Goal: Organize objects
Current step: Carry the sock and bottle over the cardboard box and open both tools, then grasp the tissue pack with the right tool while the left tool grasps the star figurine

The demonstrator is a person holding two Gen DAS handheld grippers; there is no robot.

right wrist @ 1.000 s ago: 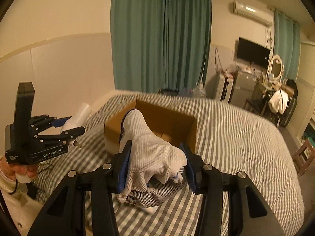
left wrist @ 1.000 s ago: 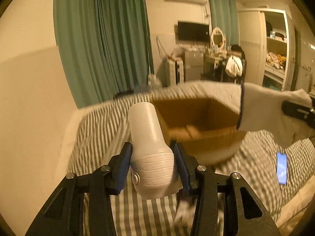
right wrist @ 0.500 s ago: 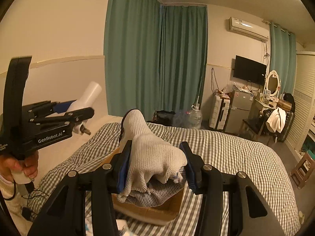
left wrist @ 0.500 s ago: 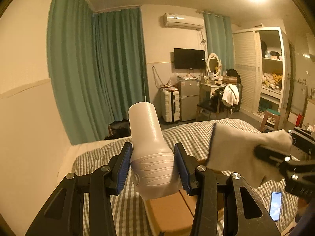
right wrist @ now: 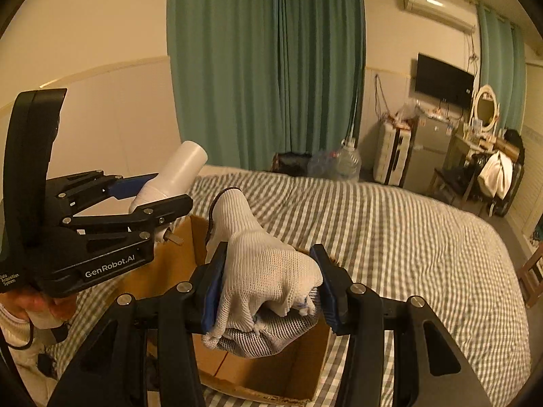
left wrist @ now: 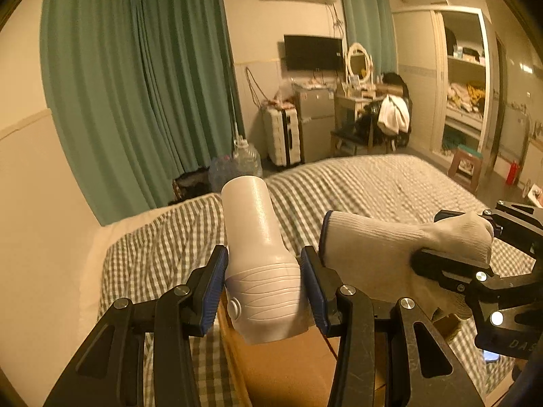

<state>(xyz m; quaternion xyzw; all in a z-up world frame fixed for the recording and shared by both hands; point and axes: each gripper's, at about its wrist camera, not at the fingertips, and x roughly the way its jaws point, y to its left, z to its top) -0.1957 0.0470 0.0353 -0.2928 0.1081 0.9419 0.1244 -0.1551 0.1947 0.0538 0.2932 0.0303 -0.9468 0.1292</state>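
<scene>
White plastic bottle (left wrist: 259,254) sits clamped in the left tongs (left wrist: 263,283), knitted glove (right wrist: 264,278) in the right tongs (right wrist: 268,285), both above the cardboard box (right wrist: 271,373); lower each inside before releasing.

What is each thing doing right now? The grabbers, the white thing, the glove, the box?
left gripper: shut on the white device.
white device: held off the bed, above the box.
right gripper: shut on the glove.
glove: bunched, held above the box.
cardboard box: open, resting on the striped bed.
</scene>
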